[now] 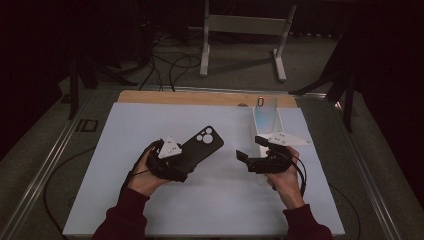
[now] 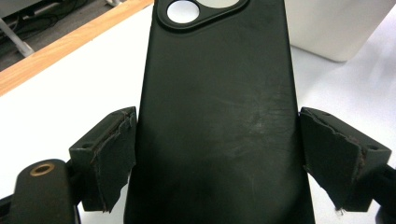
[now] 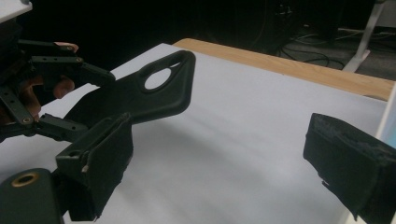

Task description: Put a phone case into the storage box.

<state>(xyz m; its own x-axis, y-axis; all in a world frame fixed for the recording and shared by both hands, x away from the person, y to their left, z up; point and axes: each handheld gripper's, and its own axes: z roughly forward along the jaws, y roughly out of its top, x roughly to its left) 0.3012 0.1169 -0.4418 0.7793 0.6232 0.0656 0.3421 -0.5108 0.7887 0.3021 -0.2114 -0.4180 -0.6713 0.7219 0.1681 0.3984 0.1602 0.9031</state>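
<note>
In the high view, a black phone case (image 1: 196, 147) is held off the white table (image 1: 150, 200) by the left gripper (image 1: 181, 161), its camera cut-out pointing away and to the right. The right gripper (image 1: 248, 152) is seen near it, jaws spread and empty, just in front of a white box (image 1: 266, 125) at the table's right side. A collision with that box could be caused if the right gripper were swung outward.

In the left gripper view, the case (image 2: 219, 121) is seen clamped by its two long edges between the pads (image 2: 116, 154), with the grip low on the body (most of the case hangs beyond the jaws). The soft shell could be bowed by too much squeeze, or it could pivot and slip if it were pushed at the far end.

In the right gripper view, the jaws stand wide apart with nothing between them, and the case (image 3: 154, 95) is seen edge-on ahead, in the left gripper (image 3: 56, 93). Should the case be taken only by its thin corner, it could be twisted out of both grips and dropped onto the table (image 3: 233, 154).
</note>
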